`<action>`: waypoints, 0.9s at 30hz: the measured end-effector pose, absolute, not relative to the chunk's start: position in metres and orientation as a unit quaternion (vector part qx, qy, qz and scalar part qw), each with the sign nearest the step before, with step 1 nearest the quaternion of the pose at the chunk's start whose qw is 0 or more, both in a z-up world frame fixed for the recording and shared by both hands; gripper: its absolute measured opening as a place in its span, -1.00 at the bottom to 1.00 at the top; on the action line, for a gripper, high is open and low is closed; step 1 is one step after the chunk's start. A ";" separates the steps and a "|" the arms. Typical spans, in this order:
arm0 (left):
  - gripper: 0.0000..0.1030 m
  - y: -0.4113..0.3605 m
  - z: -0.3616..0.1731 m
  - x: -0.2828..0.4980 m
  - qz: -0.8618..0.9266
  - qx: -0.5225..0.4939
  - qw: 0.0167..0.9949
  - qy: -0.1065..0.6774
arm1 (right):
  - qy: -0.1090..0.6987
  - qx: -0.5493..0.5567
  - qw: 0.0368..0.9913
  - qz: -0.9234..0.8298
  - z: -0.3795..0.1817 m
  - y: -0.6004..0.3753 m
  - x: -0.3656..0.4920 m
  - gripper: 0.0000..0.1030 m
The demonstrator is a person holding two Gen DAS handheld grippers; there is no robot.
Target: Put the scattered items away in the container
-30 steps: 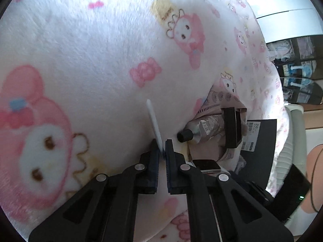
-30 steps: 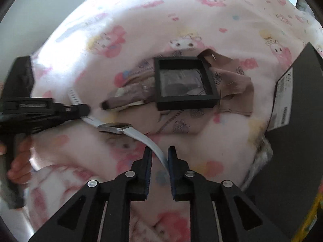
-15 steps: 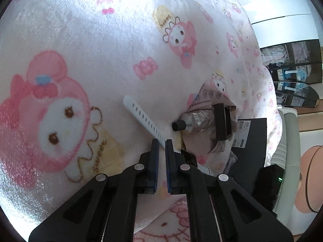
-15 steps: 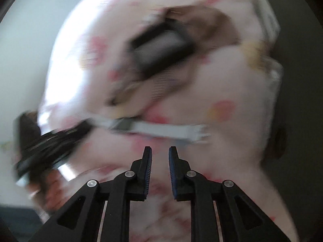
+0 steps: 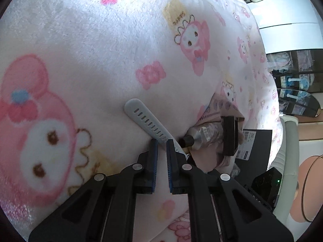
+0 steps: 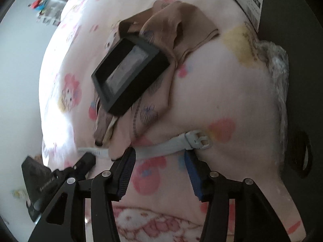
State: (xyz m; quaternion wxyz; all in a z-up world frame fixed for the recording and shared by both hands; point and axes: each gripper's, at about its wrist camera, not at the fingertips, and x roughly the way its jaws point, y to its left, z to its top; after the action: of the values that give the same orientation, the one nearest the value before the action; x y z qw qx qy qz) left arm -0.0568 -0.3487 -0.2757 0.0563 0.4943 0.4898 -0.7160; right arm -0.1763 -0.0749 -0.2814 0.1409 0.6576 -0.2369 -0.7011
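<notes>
Pale grey perforated watch strap (image 5: 148,124) lies on the pink cartoon-print fleece blanket (image 5: 101,46). Left gripper (image 5: 161,141): fingers nearly together, jaws just eased apart slightly, strap end lying between them; pinch cannot be told. Right gripper (image 6: 159,157): fingers spread, jaws just opened, straddling the buckle end (image 6: 198,140). Black square frame (image 6: 129,70) rests on brown cloth (image 6: 181,22) beyond.

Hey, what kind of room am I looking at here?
Most likely a bedroom at home. The items lie on a fluffy white fleece blanket printed with pink cartoon bunnies, soft and rumpled like bedding. Brown patterned socks are strewn on it, and white cupboard doors stand behind.
</notes>
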 end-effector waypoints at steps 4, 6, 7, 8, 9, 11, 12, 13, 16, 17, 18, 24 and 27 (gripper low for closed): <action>-1.00 -0.350 -0.268 -0.047 -0.722 0.480 0.051 0.496 | -0.229 0.646 0.133 -0.715 -0.274 -0.075 -0.171 -0.58; -1.00 -0.351 -0.262 -0.039 -0.724 0.468 0.042 0.505 | -0.233 0.629 0.137 -0.728 -0.266 -0.074 -0.166 -0.73; -1.00 -0.352 -0.256 -0.032 -0.727 0.463 0.043 0.505 | -0.234 0.619 0.139 -0.736 -0.261 -0.073 -0.164 -0.76; -1.00 -0.352 -0.252 -0.028 -0.730 0.462 0.047 0.502 | -0.232 0.610 0.142 -0.744 -0.255 -0.072 -0.161 -0.76; -1.00 -0.353 -0.250 -0.025 -0.730 0.464 0.050 0.499 | -0.227 0.609 0.145 -0.746 -0.254 -0.073 -0.161 -0.76; -1.00 -0.353 -0.254 -0.026 -0.723 0.470 0.031 0.505 | -0.222 0.630 0.136 -0.732 -0.261 -0.076 -0.163 -0.75; -0.99 -0.355 -0.259 -0.029 -0.716 0.474 0.027 0.512 | -0.219 0.641 0.127 -0.725 -0.268 -0.073 -0.170 -0.71; -0.92 -0.356 -0.262 -0.032 -0.709 0.480 0.027 0.516 | -0.209 0.650 0.120 -0.721 -0.273 -0.071 -0.172 -0.65; -0.44 -0.355 -0.264 -0.045 -0.716 0.478 0.016 0.509 | -0.223 0.644 0.129 -0.720 -0.271 -0.070 -0.171 -0.43; -0.38 -0.355 -0.263 -0.048 -0.723 0.475 0.027 0.502 | -0.222 0.643 0.132 -0.721 -0.270 -0.070 -0.170 -0.40; -0.33 -0.353 -0.264 -0.052 -0.725 0.476 0.037 0.496 | -0.220 0.644 0.130 -0.721 -0.269 -0.069 -0.171 -0.39; -0.29 -0.348 -0.269 -0.059 -0.709 0.508 0.067 0.484 | -0.215 0.653 0.106 -0.718 -0.269 -0.070 -0.177 -0.26; -0.25 -0.358 -0.276 -0.057 -0.699 0.488 0.078 0.517 | -0.195 0.668 0.109 -0.710 -0.280 -0.077 -0.182 -0.25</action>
State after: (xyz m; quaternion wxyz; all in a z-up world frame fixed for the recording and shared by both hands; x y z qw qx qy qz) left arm -0.0565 -0.3580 -0.2761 0.0780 0.4881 0.5168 -0.6989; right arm -0.1824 -0.0774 -0.2803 0.1091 0.6679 -0.1954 -0.7098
